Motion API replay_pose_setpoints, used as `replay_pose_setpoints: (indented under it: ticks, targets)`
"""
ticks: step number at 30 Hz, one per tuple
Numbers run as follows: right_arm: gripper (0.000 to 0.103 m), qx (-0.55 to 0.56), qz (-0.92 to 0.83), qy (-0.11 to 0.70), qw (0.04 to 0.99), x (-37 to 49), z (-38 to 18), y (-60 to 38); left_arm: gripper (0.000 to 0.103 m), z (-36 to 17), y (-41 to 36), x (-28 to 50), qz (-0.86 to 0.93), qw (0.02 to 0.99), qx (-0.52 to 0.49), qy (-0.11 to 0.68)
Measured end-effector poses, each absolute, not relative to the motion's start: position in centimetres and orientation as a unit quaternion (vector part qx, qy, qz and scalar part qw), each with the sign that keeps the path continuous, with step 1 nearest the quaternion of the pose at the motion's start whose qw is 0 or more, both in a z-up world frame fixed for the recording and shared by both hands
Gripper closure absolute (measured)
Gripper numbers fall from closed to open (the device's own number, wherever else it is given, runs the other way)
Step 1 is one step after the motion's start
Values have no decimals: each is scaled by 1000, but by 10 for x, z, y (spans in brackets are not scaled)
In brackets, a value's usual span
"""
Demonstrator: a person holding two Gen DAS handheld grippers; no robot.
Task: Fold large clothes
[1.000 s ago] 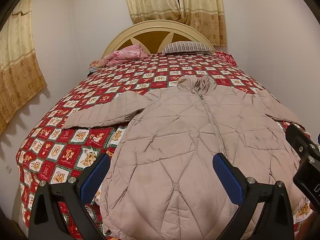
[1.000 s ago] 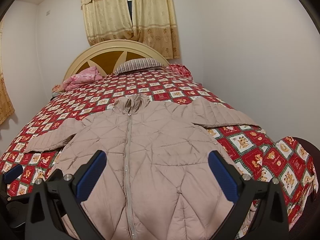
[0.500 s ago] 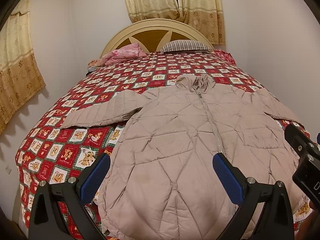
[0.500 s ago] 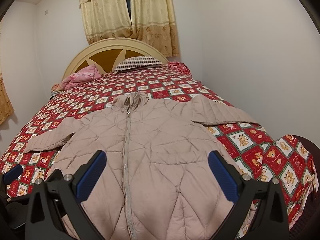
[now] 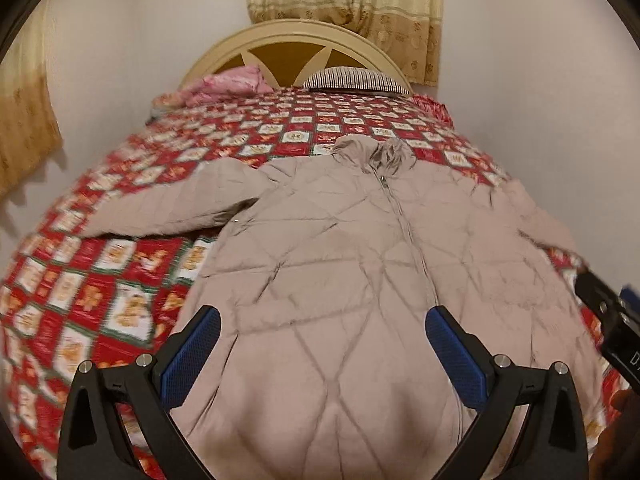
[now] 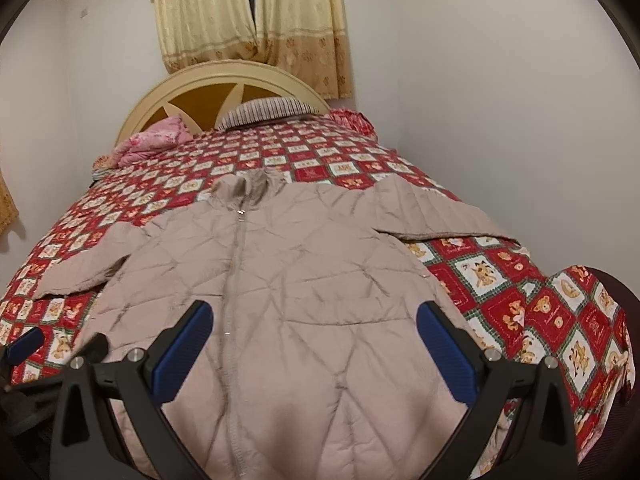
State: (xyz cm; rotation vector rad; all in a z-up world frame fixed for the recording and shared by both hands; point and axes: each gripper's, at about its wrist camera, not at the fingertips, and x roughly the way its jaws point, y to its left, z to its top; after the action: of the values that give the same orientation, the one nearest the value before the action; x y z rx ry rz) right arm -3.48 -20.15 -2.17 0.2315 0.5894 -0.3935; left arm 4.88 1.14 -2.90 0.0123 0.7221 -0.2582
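Observation:
A large beige quilted jacket (image 5: 352,264) (image 6: 304,280) lies flat and zipped on the bed, collar toward the headboard, both sleeves spread out to the sides. My left gripper (image 5: 323,334) hovers open above the jacket's lower left half, nothing between its blue pads. My right gripper (image 6: 314,328) hangs open over the lower right half, also with nothing held. The right gripper's body (image 5: 612,320) shows at the right edge of the left wrist view; the left gripper's tip (image 6: 24,346) shows at the left edge of the right wrist view.
The bed carries a red patterned quilt (image 6: 520,300) (image 5: 100,280). A striped pillow (image 5: 356,80) and pink bedding (image 5: 228,86) lie by the rounded headboard (image 6: 224,84). Walls stand close on both sides, with curtains (image 6: 248,12) behind the headboard.
Both grippers have moved forward and lower toward the jacket, which now looms larger in both views. The jacket itself has not moved, and both grippers stay open.

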Motion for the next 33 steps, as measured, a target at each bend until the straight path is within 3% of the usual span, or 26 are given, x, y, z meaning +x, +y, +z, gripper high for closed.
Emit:
replay_pose_setpoints:
  ticks: [8, 13, 20, 31, 32, 33]
  targets:
    - [2, 206, -222, 307, 902, -10, -41, -343, 1, -39, 28, 156, -85, 926, -56, 364]
    - [30, 317, -265, 318, 853, 2, -81, -470, 1, -66, 22, 204, -33, 930, -40, 363]
    - [33, 482, -324, 283, 763, -9, -142, -581, 1, -124, 12, 237, -14, 906, -1, 422]
    - [33, 487, -398, 283, 724, 37, -173, -642, 1, -140, 4, 244, -12, 901, 15, 433]
    - [35, 478, -407, 287, 724, 40, -174, -642, 1, -140, 5, 245, -12, 901, 14, 434]
    - [44, 466, -415, 291, 725, 46, -176, -645, 1, -140, 5, 245, -13, 901, 14, 434]
